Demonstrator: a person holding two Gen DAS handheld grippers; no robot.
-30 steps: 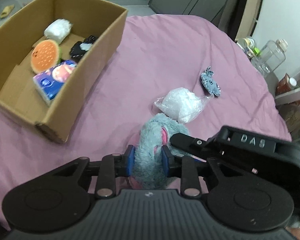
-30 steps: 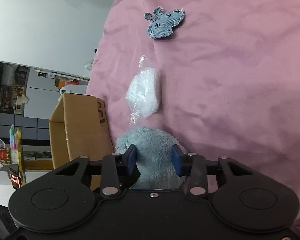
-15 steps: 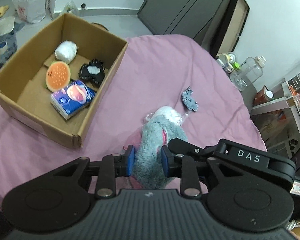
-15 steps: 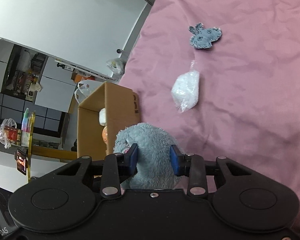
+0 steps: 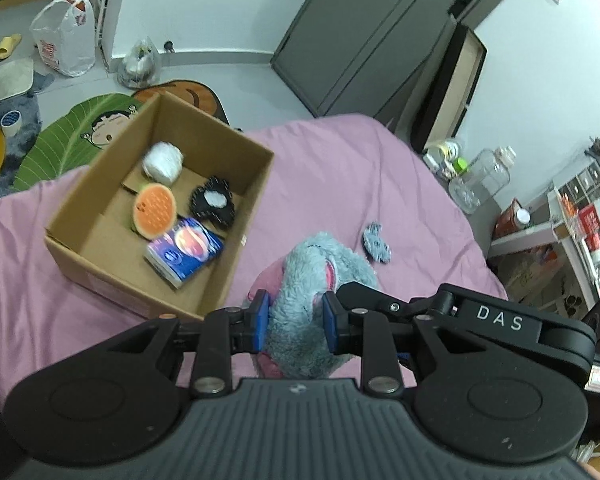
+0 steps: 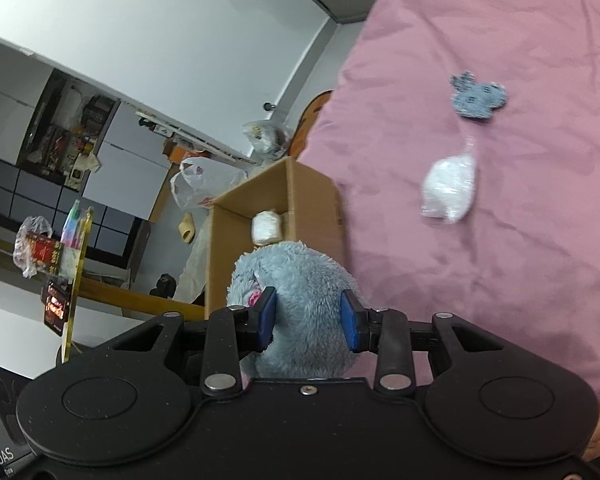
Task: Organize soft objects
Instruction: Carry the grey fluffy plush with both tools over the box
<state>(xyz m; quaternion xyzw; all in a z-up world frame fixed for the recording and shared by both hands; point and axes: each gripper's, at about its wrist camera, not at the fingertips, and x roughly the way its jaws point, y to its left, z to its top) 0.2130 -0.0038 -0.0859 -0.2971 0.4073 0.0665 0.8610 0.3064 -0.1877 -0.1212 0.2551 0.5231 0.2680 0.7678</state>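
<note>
left tongs (image 5: pixel 295 316): clamping on the grey plush toy (image 5: pixel 316 280), blue pads pressing into the fur on both sides
right tongs (image 6: pixel 309 316): also gripping the grey plush toy (image 6: pixel 300 280), pads sinking into the fur, narrow gap
plush toy: hanging between both tongs, up off the pink bed cover (image 5: pixel 340 168), just beside the near corner of the cardboard box (image 5: pixel 256 184)
box: sitting on the bed cover, open top, holding a white wrapped bundle (image 5: pixel 163 160), orange round toy (image 5: pixel 155 211), black patch with white centre (image 5: pixel 214 202), blue tissue pack (image 5: pixel 185 251)
white plastic bag (image 6: pixel 450 190): lying on the cover, apart from the box
denim animal patch (image 6: pixel 478 96): lying flat on the cover, near the bag, not touching it
person: fingertips showing at the right wrist view's bottom right edge
</note>
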